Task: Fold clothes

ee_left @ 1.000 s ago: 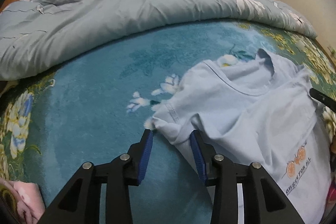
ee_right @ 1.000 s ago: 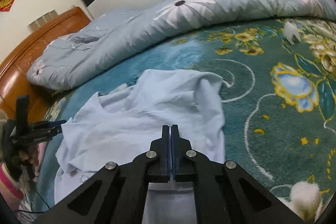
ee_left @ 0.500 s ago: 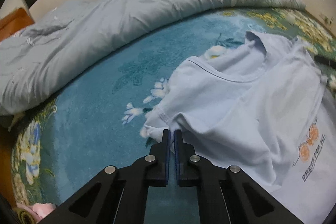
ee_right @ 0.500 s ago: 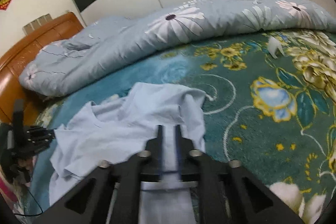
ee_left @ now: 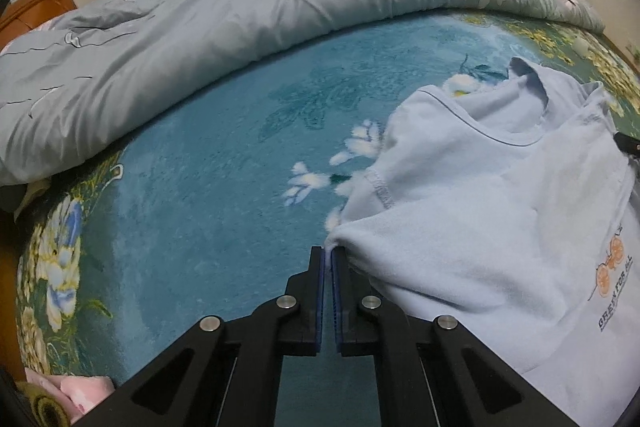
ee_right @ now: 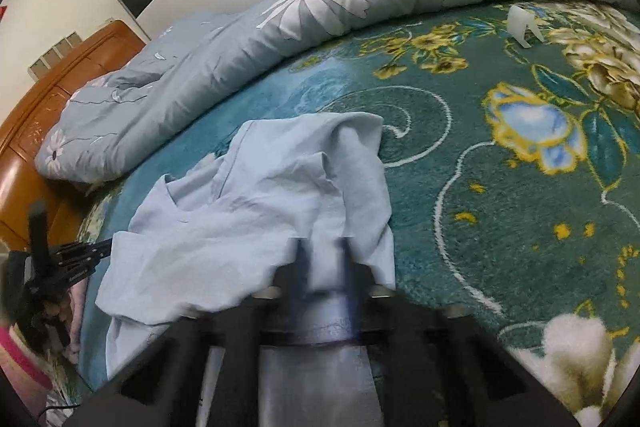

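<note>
A pale blue T-shirt (ee_left: 480, 207) with an orange print lies crumpled on the teal floral blanket (ee_left: 200, 195). My left gripper (ee_left: 330, 251) is shut on a fold of the shirt's near left edge, just below a sleeve hem. In the right wrist view the same T-shirt (ee_right: 240, 219) spreads out ahead and to the left. My right gripper (ee_right: 324, 247) is motion-blurred, its fingers apart with shirt fabric lying between them. From this side the left gripper (ee_right: 80, 255) shows at the shirt's far left corner, held by a hand (ee_right: 52, 307).
A grey-blue flowered duvet (ee_left: 200, 27) is bunched along the far side of the bed. A wooden headboard (ee_right: 48, 107) stands at the left. A small white plastic piece (ee_right: 524, 27) lies on the blanket at far right. Pink cloth (ee_left: 80, 391) sits at the near left corner.
My left gripper went from open beside the sleeve to shut on the shirt's edge. My right gripper went from shut on the fabric to fingers spread apart.
</note>
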`<action>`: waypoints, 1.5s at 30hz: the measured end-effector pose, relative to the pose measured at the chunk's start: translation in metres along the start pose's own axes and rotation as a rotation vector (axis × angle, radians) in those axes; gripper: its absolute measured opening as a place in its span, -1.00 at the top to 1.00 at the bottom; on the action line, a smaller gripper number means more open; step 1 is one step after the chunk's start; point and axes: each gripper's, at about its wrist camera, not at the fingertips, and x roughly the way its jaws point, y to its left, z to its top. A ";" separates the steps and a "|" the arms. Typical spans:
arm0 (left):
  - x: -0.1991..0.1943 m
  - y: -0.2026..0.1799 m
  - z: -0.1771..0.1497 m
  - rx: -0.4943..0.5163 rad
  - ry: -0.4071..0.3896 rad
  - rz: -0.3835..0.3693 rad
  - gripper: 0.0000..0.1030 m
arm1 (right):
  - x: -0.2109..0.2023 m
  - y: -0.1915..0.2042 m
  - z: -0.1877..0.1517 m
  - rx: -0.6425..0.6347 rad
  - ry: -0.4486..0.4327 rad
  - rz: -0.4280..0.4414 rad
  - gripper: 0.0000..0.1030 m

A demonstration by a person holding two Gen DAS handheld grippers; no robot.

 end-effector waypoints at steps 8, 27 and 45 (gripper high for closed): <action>-0.003 0.011 -0.009 -0.045 0.027 0.024 0.93 | -0.034 0.007 0.008 -0.056 -0.164 -0.026 0.89; -0.073 -0.046 -0.093 -0.323 -0.078 -0.301 0.70 | -0.040 0.004 -0.015 0.015 -0.115 -0.103 0.26; -0.083 -0.037 -0.134 -0.610 -0.110 -0.323 0.33 | -0.153 -0.012 -0.084 0.043 -0.106 -0.183 0.22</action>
